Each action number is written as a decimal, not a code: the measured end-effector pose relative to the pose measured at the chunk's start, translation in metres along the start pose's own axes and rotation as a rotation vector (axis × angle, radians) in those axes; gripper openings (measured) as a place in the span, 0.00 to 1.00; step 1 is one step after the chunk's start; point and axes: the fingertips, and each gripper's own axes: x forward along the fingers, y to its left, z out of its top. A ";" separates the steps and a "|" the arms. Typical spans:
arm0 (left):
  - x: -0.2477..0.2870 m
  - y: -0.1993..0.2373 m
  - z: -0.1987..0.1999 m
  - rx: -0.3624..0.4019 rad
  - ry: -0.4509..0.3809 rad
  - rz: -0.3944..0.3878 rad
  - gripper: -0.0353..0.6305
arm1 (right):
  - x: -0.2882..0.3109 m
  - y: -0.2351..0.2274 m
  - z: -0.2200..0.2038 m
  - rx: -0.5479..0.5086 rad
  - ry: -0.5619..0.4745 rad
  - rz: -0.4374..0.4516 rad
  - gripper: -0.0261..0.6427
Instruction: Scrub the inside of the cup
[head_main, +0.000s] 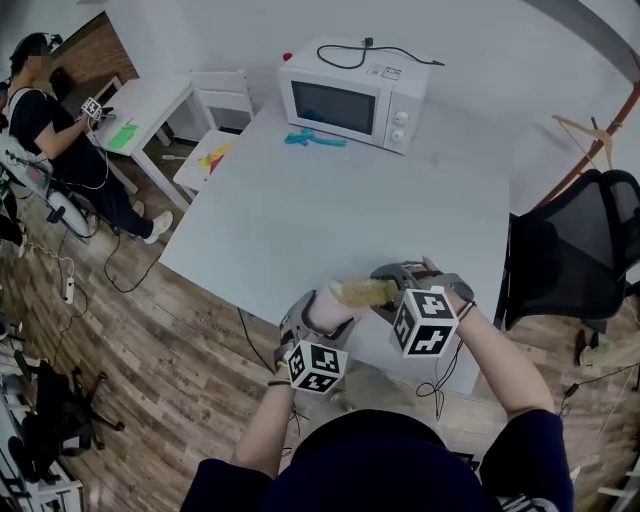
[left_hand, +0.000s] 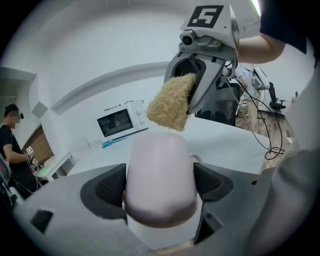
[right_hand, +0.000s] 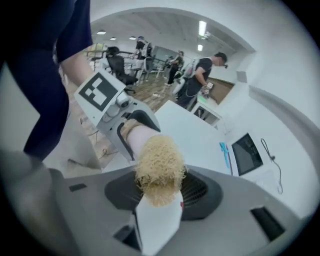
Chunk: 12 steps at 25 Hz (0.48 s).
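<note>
My left gripper (head_main: 318, 322) is shut on a pale pink cup (head_main: 325, 308) held on its side, with the mouth facing right. In the left gripper view the cup (left_hand: 160, 175) fills the space between the jaws of the left gripper (left_hand: 161, 186). My right gripper (head_main: 388, 294) is shut on a tan fibrous scrubber (head_main: 364, 292) with a white handle. The scrubber's tip is at the cup's mouth; how far in it reaches is hidden. In the right gripper view the scrubber (right_hand: 159, 167) sticks out of the right gripper (right_hand: 160, 196) toward the cup (right_hand: 141, 137).
Both grippers hover over the front edge of a white table (head_main: 300, 220). At the far end of the table stand a white microwave (head_main: 355, 95) and a blue object (head_main: 312, 138). A black chair (head_main: 570, 250) is at the right, and a seated person (head_main: 60, 130) at the far left.
</note>
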 end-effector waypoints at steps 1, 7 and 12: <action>0.006 0.001 0.000 -0.010 -0.001 -0.005 0.69 | -0.002 -0.007 -0.003 0.076 -0.032 -0.016 0.31; 0.039 0.008 0.000 -0.066 -0.003 -0.022 0.69 | -0.004 -0.043 -0.024 0.471 -0.199 -0.136 0.31; 0.065 0.012 0.007 -0.107 -0.043 -0.049 0.69 | 0.002 -0.057 -0.043 0.677 -0.289 -0.221 0.31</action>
